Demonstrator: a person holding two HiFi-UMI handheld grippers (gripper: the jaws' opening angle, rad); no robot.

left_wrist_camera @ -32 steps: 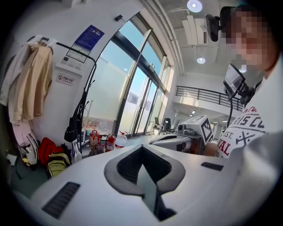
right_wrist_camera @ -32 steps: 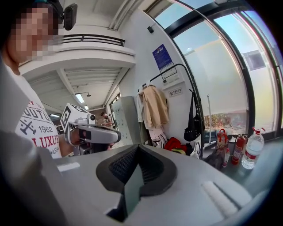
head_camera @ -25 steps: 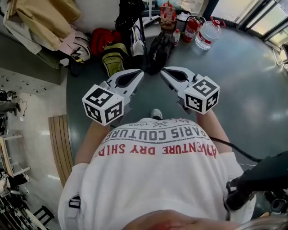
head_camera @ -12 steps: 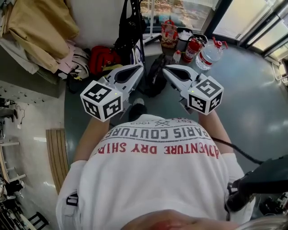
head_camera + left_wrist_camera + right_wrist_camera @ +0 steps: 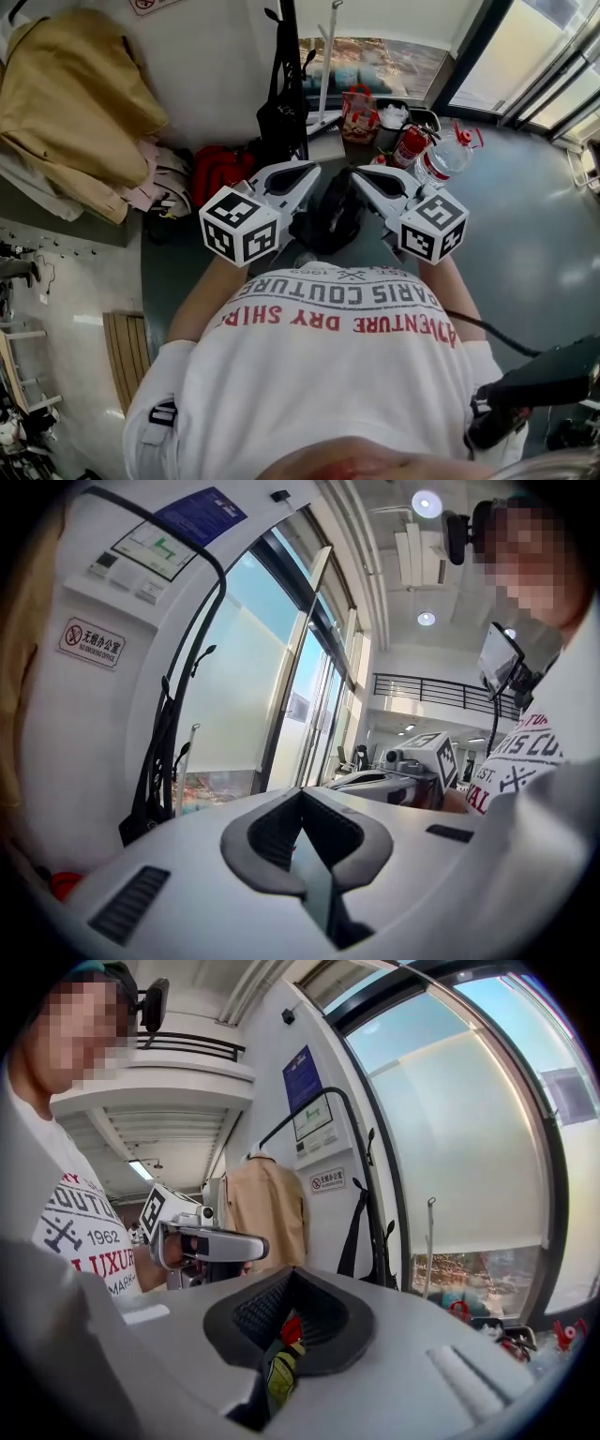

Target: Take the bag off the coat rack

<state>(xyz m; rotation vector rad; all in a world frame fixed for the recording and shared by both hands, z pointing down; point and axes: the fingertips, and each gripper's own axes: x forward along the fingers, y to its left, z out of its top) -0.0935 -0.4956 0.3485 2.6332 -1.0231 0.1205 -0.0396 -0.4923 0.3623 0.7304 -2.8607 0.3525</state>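
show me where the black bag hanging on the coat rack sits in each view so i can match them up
Head view: the black bag hangs at top centre.
Left gripper view: the bag is at the left, its long straps running up above it.
Right gripper view: the bag is right of centre, to the right of the tan coat.
Shared landmark: the thin white pole stands just right of the bag in all three.

We find the black fabric bag (image 5: pixel 281 120) at upper centre, the tan cloth coat (image 5: pixel 75 89) upper left, the red fire extinguisher (image 5: pixel 410 146) right of the bag.
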